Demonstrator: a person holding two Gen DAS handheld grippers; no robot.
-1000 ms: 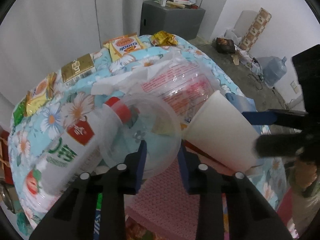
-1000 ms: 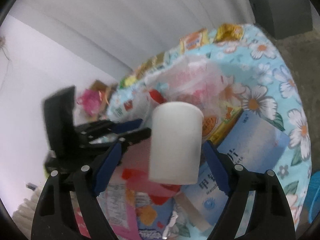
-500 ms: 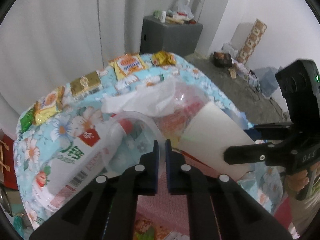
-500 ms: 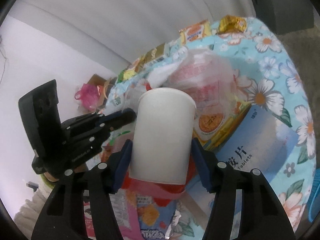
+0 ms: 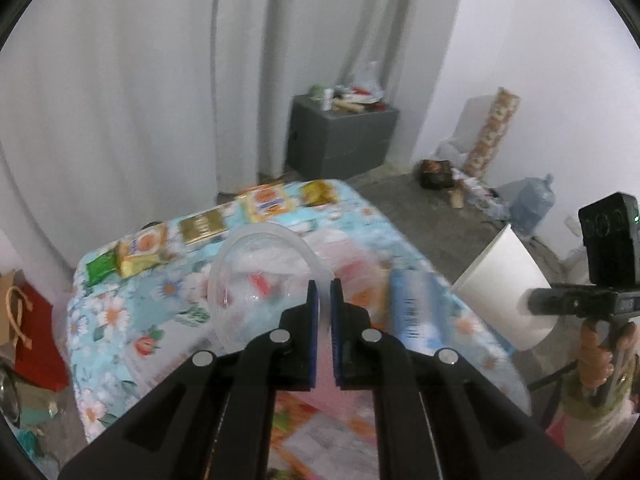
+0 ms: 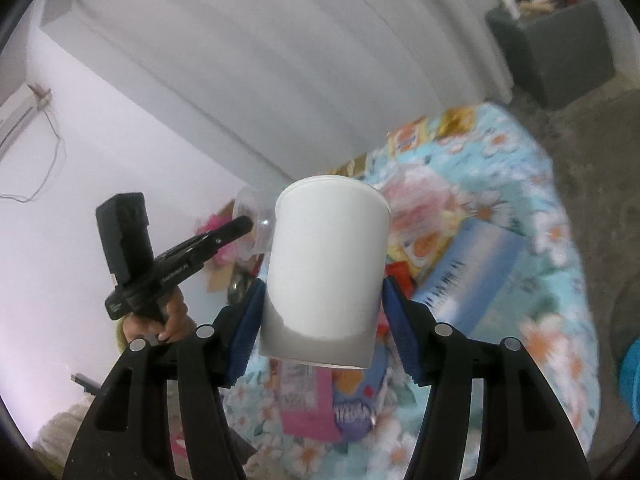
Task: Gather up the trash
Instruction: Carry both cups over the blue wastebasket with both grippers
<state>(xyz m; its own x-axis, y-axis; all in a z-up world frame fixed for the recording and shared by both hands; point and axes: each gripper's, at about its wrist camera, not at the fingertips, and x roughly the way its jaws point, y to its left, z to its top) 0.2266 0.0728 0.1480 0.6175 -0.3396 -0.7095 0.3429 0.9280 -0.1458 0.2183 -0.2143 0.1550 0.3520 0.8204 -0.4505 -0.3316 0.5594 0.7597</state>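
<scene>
Left wrist view, foreground: the left tool (image 5: 323, 300) has its blue pads nearly together, pinching the rim of a clear plastic cup (image 5: 256, 280) that is lifted above the table (image 5: 100, 320). Through the cup's transparent wall, blurred white and red litter shows on the floral cloth below. To the right, the right tool (image 5: 568, 304), gripped by a hand (image 5: 600, 356), carries a white paper cup (image 5: 506, 292) tilted in the air off the table's edge.

Right wrist view, foreground: the right tool (image 6: 324, 312) is closed on the white paper cup (image 6: 326, 268), one blue pad pressing each side of the cup's lower wall; the cup is held clear of the table (image 6: 560, 240). To its left, the left tool (image 6: 240, 224) holds the clear plastic cup (image 6: 256, 220), partly hidden behind the paper cup.

Middle distance: a blue box (image 5: 412, 308) lies on the cloth near the right edge, with pink packaging beside it. Along the far edge lies a row of flat snack packets (image 5: 266, 202), gold, orange and green.

Background: a grey cabinet (image 5: 342, 140) with clutter on top stands against a white curtain; a water jug (image 5: 532, 204) stands on the floor by the wall
</scene>
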